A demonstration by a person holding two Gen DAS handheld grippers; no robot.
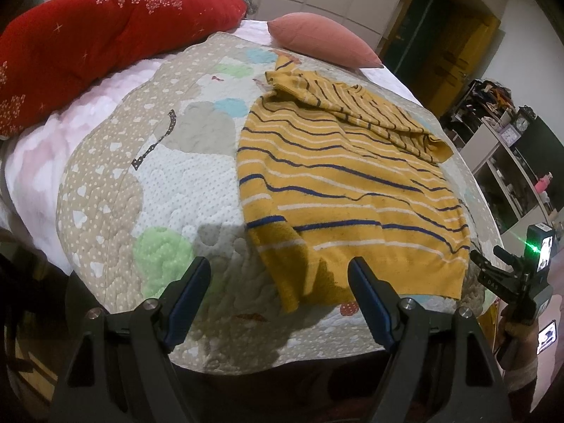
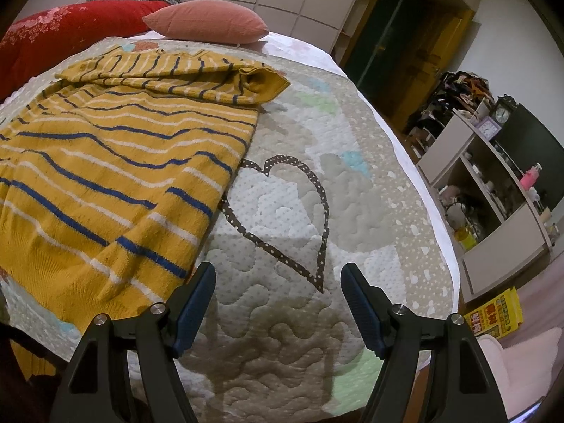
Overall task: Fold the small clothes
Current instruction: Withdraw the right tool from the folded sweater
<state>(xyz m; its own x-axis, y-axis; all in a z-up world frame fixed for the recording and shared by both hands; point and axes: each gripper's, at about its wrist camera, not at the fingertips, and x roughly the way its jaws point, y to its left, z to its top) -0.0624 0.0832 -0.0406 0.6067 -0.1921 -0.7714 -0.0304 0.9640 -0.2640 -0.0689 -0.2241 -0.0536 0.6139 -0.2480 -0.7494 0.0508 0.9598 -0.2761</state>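
A yellow striped sweater (image 1: 345, 183) lies spread on a quilted bed cover (image 1: 176, 218), both sleeves already folded across its top. The left claw (image 1: 278, 275) and right claw (image 2: 276, 282) hover above the near hem, jaws wide apart and empty. A clean fold likely means pinching both hem corners evenly and lifting together. Behind: a red pillow (image 1: 105, 42), a pink cushion (image 2: 208, 21), cluttered shelves (image 2: 493, 190).

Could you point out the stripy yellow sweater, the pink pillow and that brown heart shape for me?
Yellow sweater (image 1: 338, 190): left wrist view, middle of its body.
Pink pillow (image 2: 208, 21): right wrist view, its centre.
Brown heart outline (image 2: 275, 246): right wrist view, lower left edge.
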